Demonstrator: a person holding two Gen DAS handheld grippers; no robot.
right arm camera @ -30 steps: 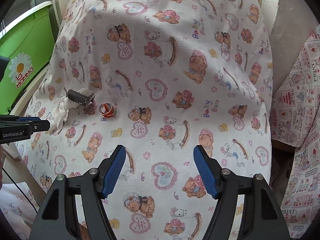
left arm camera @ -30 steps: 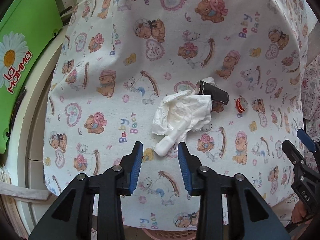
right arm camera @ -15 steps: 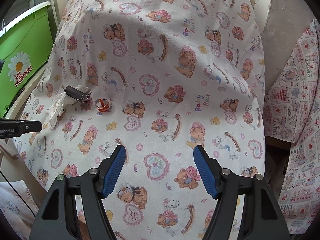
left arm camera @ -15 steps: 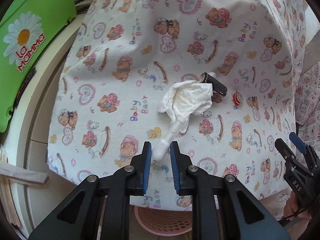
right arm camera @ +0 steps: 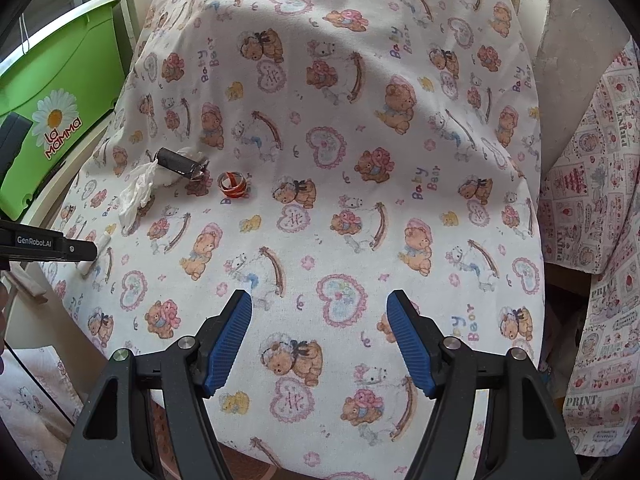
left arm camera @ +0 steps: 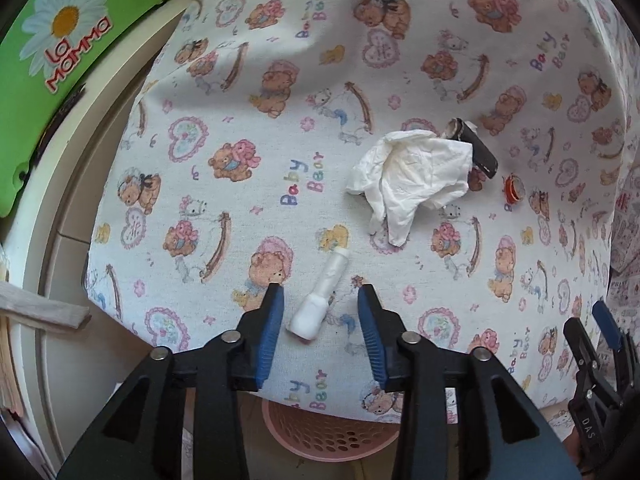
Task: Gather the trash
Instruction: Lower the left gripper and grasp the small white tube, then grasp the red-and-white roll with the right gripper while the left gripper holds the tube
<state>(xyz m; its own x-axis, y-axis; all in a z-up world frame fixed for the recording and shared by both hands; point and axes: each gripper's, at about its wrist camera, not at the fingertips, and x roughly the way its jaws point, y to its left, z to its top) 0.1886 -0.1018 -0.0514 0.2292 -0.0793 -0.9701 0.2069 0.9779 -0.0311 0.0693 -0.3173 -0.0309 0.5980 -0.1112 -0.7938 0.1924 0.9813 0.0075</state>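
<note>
A rolled white paper twist (left arm camera: 322, 298) lies on the bear-print cloth (left arm camera: 248, 128) near its front edge, between the fingers of my open left gripper (left arm camera: 320, 308), untouched. Behind it lie a crumpled white tissue (left arm camera: 414, 174), a dark tube (left arm camera: 476, 148) and a small red-orange ring (left arm camera: 513, 189). In the right wrist view the tissue (right arm camera: 138, 190), tube (right arm camera: 178, 162) and ring (right arm camera: 232, 185) sit far left of my open, empty right gripper (right arm camera: 320, 336). The left gripper's side (right arm camera: 48, 246) shows at the left edge there.
A pink perforated basket (left arm camera: 332, 428) stands under the cloth's front edge. A green La Mamma tub (left arm camera: 52, 40) is at the left, also in the right wrist view (right arm camera: 52, 92). A printed cloth (right arm camera: 592, 240) hangs at the right. The right gripper (left arm camera: 600, 364) shows at lower right.
My left gripper, shut on the paper twist half a second ago, has opened; the twist now lies separated from the tissue near the cloth's front edge. The right gripper barely moved.
</note>
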